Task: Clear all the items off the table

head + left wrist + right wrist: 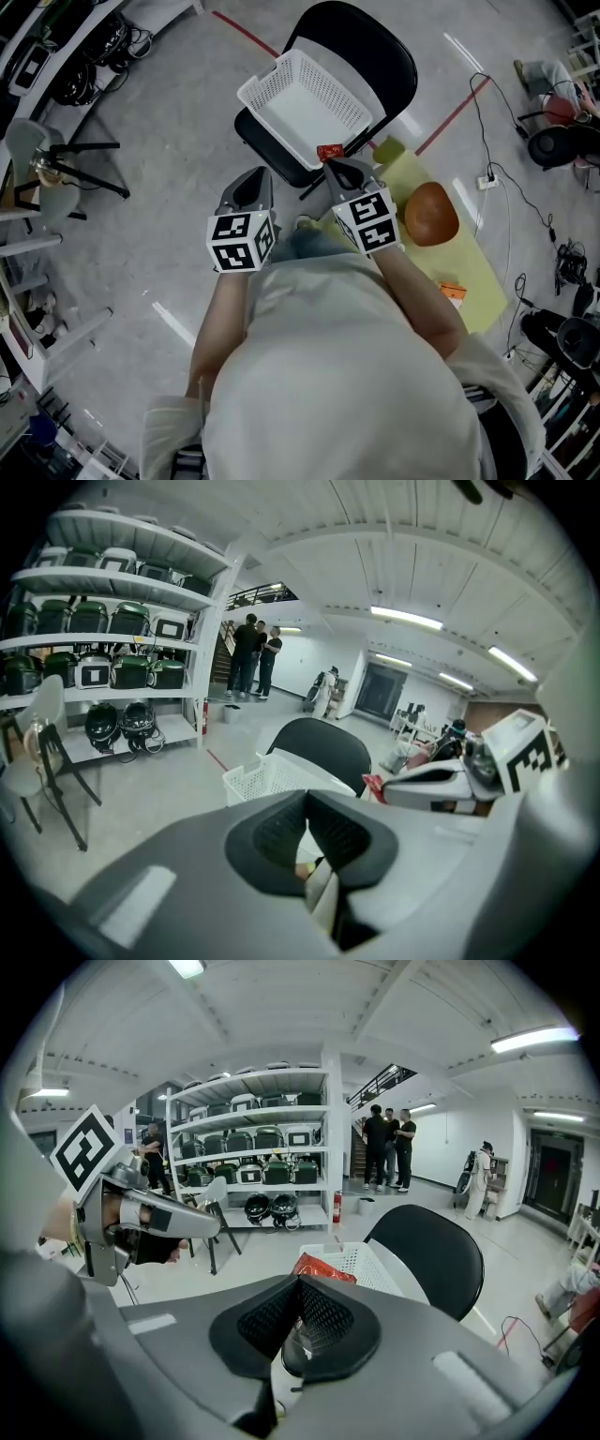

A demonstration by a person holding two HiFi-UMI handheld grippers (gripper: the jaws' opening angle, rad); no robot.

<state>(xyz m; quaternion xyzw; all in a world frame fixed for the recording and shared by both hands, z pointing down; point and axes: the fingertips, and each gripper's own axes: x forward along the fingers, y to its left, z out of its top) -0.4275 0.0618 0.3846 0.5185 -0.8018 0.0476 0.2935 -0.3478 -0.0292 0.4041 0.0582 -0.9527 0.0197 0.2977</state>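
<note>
My right gripper [336,165] is shut on a small red packet [330,152], which pokes up past the meeting pads in the right gripper view [323,1267]. It hangs by the near rim of a white plastic basket [305,98] that rests on a black chair [384,52]. Beside it, my left gripper [251,180] is shut, and I see nothing held between its jaws [307,803]. The left gripper view also shows the basket [267,775] ahead and the right gripper [441,782] with the packet [373,785]. A yellow-green table [487,272] to the right bears a brown bowl [431,214] and a small orange item [452,292].
A tripod [89,173] and a pale chair [28,150] stand to the left. Cables and a power strip [487,183] lie on the floor at the right. Shelves with helmets [267,1206] and several standing people [389,1147] are farther off.
</note>
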